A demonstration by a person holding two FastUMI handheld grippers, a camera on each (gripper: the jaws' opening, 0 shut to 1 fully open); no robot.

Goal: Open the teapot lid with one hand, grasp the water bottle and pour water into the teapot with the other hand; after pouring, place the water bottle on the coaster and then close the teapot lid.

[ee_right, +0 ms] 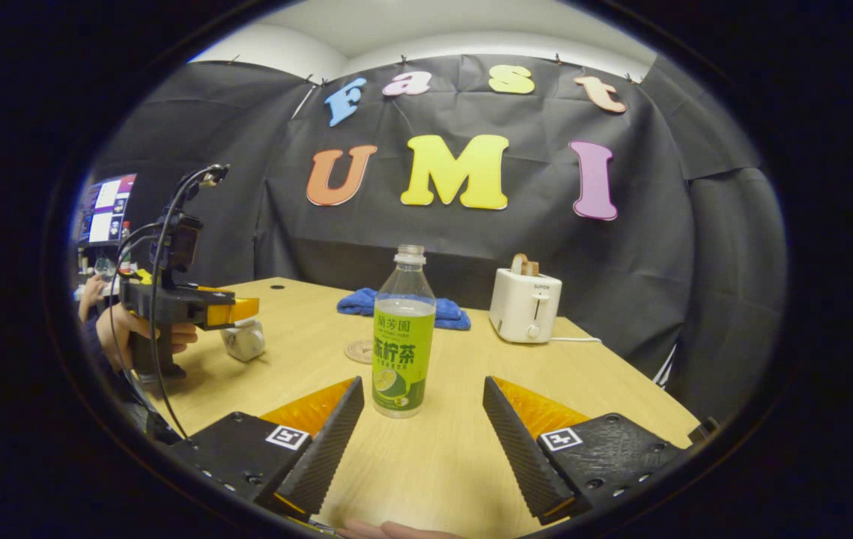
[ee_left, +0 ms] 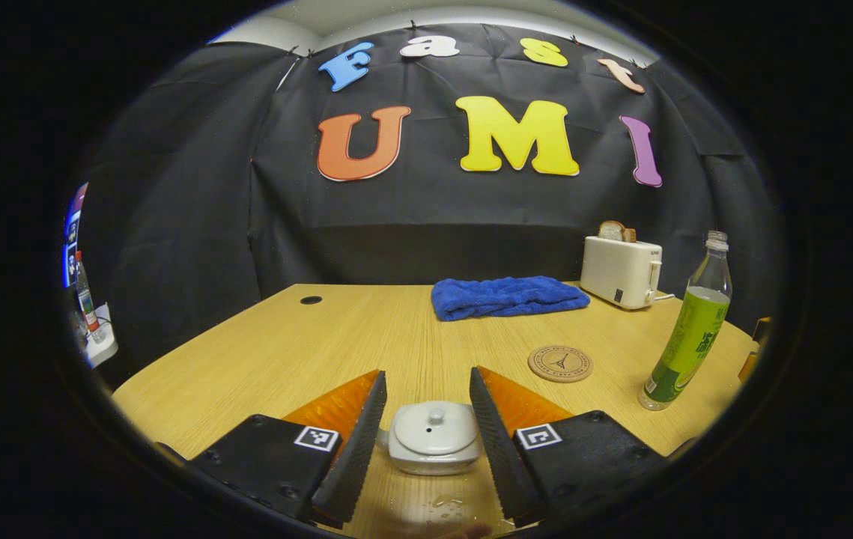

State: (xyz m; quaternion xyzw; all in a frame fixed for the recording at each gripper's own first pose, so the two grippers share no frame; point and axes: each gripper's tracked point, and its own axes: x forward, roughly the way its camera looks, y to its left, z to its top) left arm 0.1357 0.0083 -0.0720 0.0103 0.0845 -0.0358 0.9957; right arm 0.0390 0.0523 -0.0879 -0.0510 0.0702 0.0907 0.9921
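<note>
Left gripper view: the left gripper (ee_left: pixel 427 419) is spread wide around the teapot (ee_left: pixel 434 439) near the table's (ee_left: pixel 284 352) front edge, gripping nothing, lid (ee_left: pixel 434 424) on. The coaster (ee_left: pixel 560 364) lies further in

Right gripper view: the right gripper (ee_right: pixel 423 419) is wide open and empty, with the bottle (ee_right: pixel 403 337) just ahead, mid-table. A crooked squeeze could topple it

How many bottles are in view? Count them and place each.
2. The water bottle stands on the table, right of the coaster; a second bottle stands off the table at the far left. Others may hide in that clutter.
</note>
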